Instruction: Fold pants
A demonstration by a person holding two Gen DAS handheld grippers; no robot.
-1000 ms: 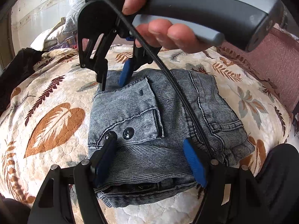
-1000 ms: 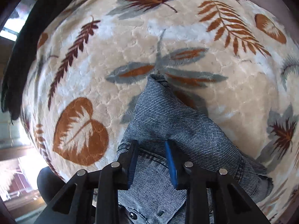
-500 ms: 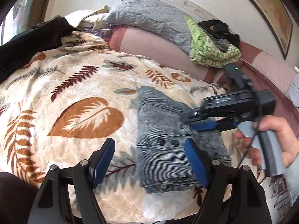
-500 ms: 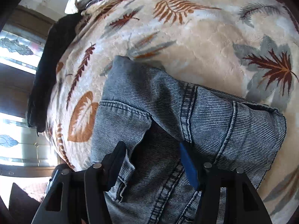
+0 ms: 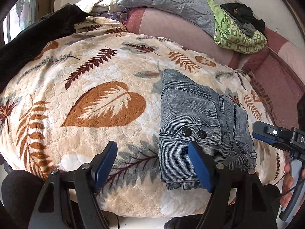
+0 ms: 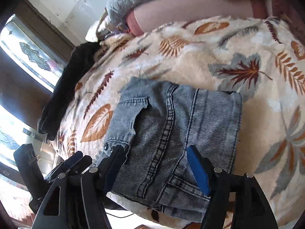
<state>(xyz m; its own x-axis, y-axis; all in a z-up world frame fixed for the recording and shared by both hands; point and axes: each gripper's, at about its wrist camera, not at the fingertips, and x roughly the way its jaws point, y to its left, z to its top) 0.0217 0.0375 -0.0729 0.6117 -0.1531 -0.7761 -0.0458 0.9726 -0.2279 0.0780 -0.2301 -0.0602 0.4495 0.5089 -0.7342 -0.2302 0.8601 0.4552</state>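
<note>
The grey-blue denim pants (image 5: 200, 122) lie folded into a compact rectangle on the leaf-print blanket (image 5: 95, 87), with two black buttons on top. They also show in the right wrist view (image 6: 171, 129). My left gripper (image 5: 152, 164) is open and empty, held above the blanket's near edge just left of the pants. My right gripper (image 6: 156, 166) is open and empty, hovering over the near end of the pants. It also shows at the right edge of the left wrist view (image 5: 274, 135), beside the pants.
A black garment (image 5: 38, 30) lies at the blanket's far left. A grey quilt (image 5: 171, 0) and a green patterned cloth (image 5: 238, 32) rest on the pink back cushion (image 5: 181, 28). A window (image 6: 24, 57) is on the left.
Both grippers have pulled back from the folded pants. The right gripper let go, opened wide and moved off to the right. The pants lie still.
</note>
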